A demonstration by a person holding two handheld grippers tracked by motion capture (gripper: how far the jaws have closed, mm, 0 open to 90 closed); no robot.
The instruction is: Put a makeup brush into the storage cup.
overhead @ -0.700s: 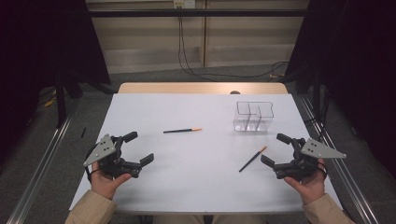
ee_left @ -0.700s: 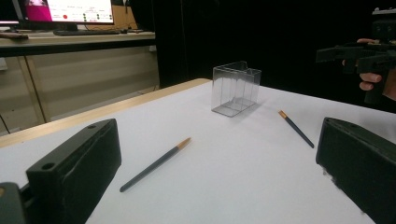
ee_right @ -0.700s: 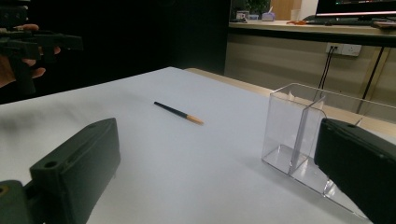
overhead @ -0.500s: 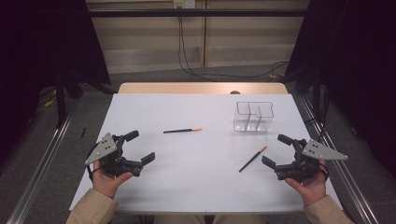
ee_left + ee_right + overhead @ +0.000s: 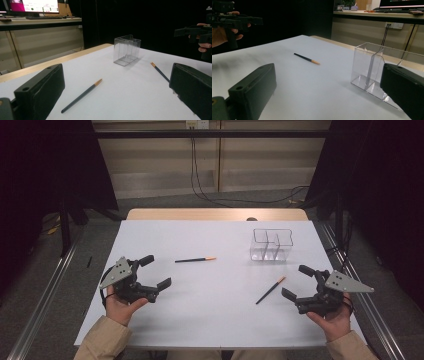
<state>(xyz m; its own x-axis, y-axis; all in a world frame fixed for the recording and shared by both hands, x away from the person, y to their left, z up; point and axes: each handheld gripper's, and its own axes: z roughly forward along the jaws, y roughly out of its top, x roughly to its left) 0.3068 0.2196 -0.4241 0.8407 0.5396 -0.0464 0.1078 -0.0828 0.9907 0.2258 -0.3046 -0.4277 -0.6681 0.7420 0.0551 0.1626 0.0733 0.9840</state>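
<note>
Two dark pencils with orange tips lie on the white table [image 5: 215, 320]. One pencil [image 5: 195, 259] [image 5: 81, 96] [image 5: 307, 58] rests left of centre. The other pencil [image 5: 270, 290] [image 5: 160, 72] lies at the right, close to my right gripper. A clear divided container [image 5: 271, 245] [image 5: 126, 50] [image 5: 374, 72] stands empty at the back right. My left gripper [image 5: 156, 271] [image 5: 116, 75] is held at the table's left, open, with nothing between its jaws. My right gripper [image 5: 294, 281] [image 5: 327, 80] is held at the right, open and empty too.
A wooden strip [image 5: 215, 214] borders the table's far edge. Metal rails [image 5: 45, 290] run along the floor on both sides. Cables [image 5: 200, 190] hang by the back wall. A monitor [image 5: 32, 5] stands on a desk behind.
</note>
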